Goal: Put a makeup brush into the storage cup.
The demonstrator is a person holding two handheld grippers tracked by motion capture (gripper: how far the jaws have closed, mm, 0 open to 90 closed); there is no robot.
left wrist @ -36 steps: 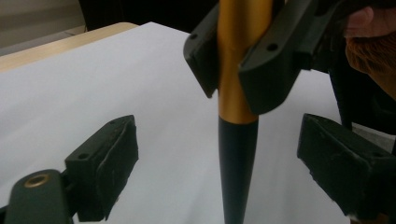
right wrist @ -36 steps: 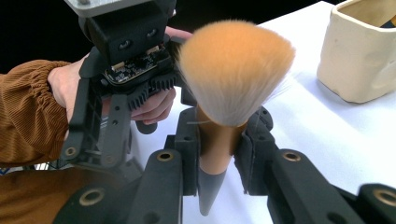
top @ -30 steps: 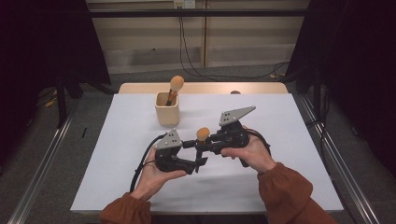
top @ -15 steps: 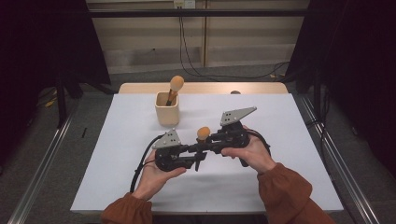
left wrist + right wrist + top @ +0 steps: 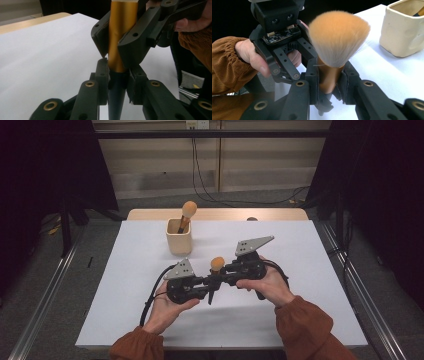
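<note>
A makeup brush [image 5: 217,265] with orange bristles, a gold ferrule and a black handle stands upright above the white table, held between both grippers. My right gripper [image 5: 219,276] is shut on the gold ferrule [image 5: 328,80], just under the bristles [image 5: 338,37]. My left gripper [image 5: 207,285] is shut on the black handle [image 5: 117,87] right below the ferrule [image 5: 122,32]. In the left gripper view the right gripper's jaws clamp the ferrule directly above my left gripper [image 5: 117,72]. The two grippers face each other, tips almost touching.
A cream cup [image 5: 179,236] stands behind the grippers toward the table's far edge, with a second orange-tipped brush [image 5: 188,210] upright in it. The cup [image 5: 404,27] lies close on the right in the right gripper view. White table surface [image 5: 310,305] spreads around the hands.
The left gripper has shifted slightly toward the right gripper and the brush handle. The brush and right gripper have barely moved.
</note>
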